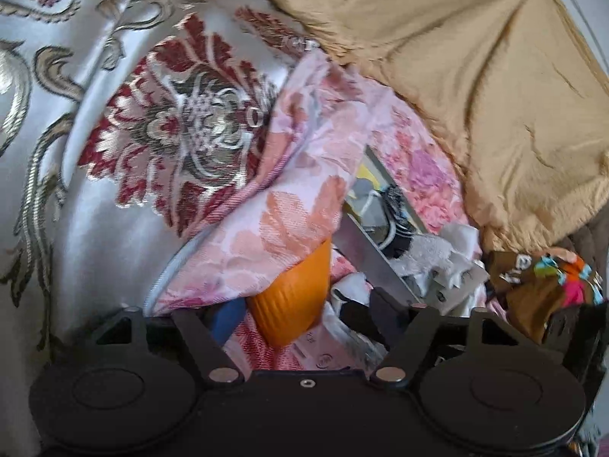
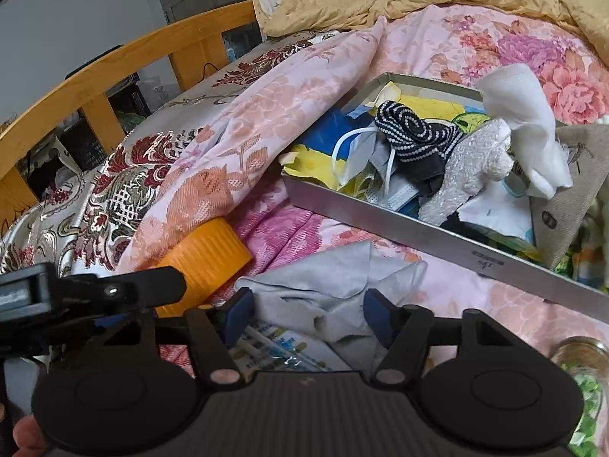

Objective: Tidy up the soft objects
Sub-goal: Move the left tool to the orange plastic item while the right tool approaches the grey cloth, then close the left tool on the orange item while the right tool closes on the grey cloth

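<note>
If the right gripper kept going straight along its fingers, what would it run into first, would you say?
Most likely the crumpled grey cloth lying between the open fingers of the right gripper. Beyond it stands the near wall of the metal tray. Depth is hard to judge, so the cloth may already be touching.

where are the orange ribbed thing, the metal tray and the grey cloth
orange ribbed thing (image 2: pixel 207 257), right wrist view, its ribbed side
metal tray (image 2: pixel 399 224), right wrist view, near wall
grey cloth (image 2: pixel 323 289), right wrist view, crumpled middle

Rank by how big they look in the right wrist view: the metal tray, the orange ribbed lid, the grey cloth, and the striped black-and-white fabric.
1. Metal tray
2. Grey cloth, though nearness enlarges it
3. Orange ribbed lid, partly hidden
4. Striped black-and-white fabric
</note>
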Demonstrator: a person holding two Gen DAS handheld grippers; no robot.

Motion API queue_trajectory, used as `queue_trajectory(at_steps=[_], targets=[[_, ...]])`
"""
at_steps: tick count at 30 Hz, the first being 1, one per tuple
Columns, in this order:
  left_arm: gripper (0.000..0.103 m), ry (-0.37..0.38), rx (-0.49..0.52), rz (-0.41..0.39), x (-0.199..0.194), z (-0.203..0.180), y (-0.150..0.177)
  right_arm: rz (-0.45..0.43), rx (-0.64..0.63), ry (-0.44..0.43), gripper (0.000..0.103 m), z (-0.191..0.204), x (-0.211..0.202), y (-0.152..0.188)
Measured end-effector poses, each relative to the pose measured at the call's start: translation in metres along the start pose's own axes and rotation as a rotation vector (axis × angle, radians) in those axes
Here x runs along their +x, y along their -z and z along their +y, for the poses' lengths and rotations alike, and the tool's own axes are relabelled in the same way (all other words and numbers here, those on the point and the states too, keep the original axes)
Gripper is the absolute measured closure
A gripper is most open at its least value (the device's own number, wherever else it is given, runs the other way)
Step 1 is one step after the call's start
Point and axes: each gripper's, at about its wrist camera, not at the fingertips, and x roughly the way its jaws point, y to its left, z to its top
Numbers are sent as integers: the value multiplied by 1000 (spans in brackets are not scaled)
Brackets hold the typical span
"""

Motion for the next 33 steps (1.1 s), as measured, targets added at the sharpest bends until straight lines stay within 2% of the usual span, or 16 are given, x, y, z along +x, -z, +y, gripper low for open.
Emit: queue_trajectory(at_steps=[1,3,5,10,14,19,25,33], targets=[[41,-13,-11,-1,0,2,-1,0,8,-8,41,0,1,0],[54,-38,-14,1,0,4,-1,2,32,-30,46,-3,1,1],[60,-54,-9,1,1,5,0,6,69,-58,50,-7,2,1],[63,-60,12,-7,0,5,1,7,120,-114,67,-11,2,2],[68,-63,31,-22,-1,4,4,-5,132,-117,74,-10,1,3],[71,-89,147,-59,-7,-8,14,-26,146,-91,96,-12,-1,4],[76,-129,293,-99,-14,-24,26,-59,120,-67,99,-9,-10,6],[82,-137,367,-126,-34,-41,35,-151,100,-51,99,-9,-43,0]])
